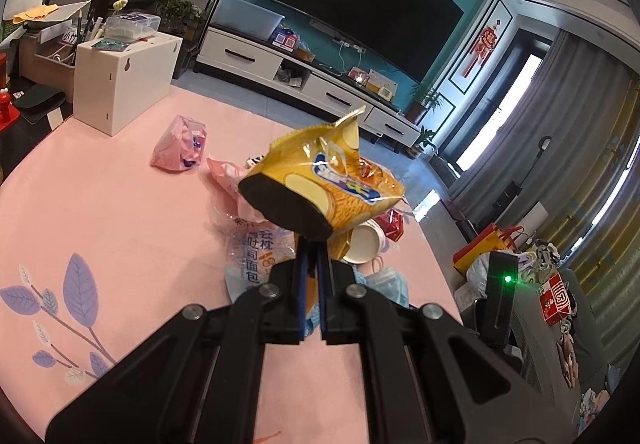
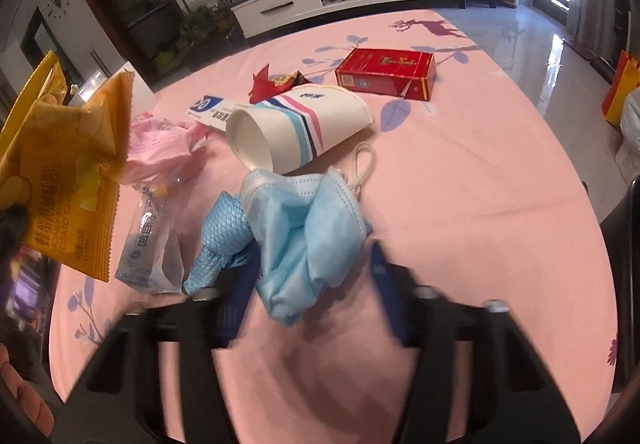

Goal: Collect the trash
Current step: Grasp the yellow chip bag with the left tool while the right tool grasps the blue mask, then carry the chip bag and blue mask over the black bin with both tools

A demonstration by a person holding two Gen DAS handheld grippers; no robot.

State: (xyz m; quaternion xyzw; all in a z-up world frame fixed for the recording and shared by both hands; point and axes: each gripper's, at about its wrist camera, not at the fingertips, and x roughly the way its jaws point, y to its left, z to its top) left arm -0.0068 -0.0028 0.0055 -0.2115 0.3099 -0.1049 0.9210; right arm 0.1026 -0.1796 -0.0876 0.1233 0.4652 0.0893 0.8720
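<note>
I am standing at a table with a pink cloth (image 2: 460, 204) in a living room, and a big dark TV (image 1: 360, 0) is hanging on the blue wall behind it. Trash is lying all over the cloth.

My left tongs (image 1: 311, 244) are squeezing together on the yellow chip bag (image 1: 324, 180), holding it up in the air above the pile. I am keeping that squeeze tight so the bag is not slipping out.

My right tongs (image 2: 316, 256) are reaching down over the blue face mask (image 2: 304, 216). The two fingers are standing apart, one on each side of the crumpled mask, and they look blurry. I think they are not pinching it yet. The mask is lying near me, just in front of the tipped-over paper cup (image 2: 296, 128).

To do this well, I am trying to go low enough to catch the thick middle of the mask, not just a loose flap. The blue quilted cloth (image 2: 220, 236) is touching the mask on the left, so I am watching that I am not grabbing it by mistake. The white ear loop (image 2: 364, 164) is lying by the cup, and it may drag the cup along. The red box (image 2: 386, 72) is waiting farther away.
</note>
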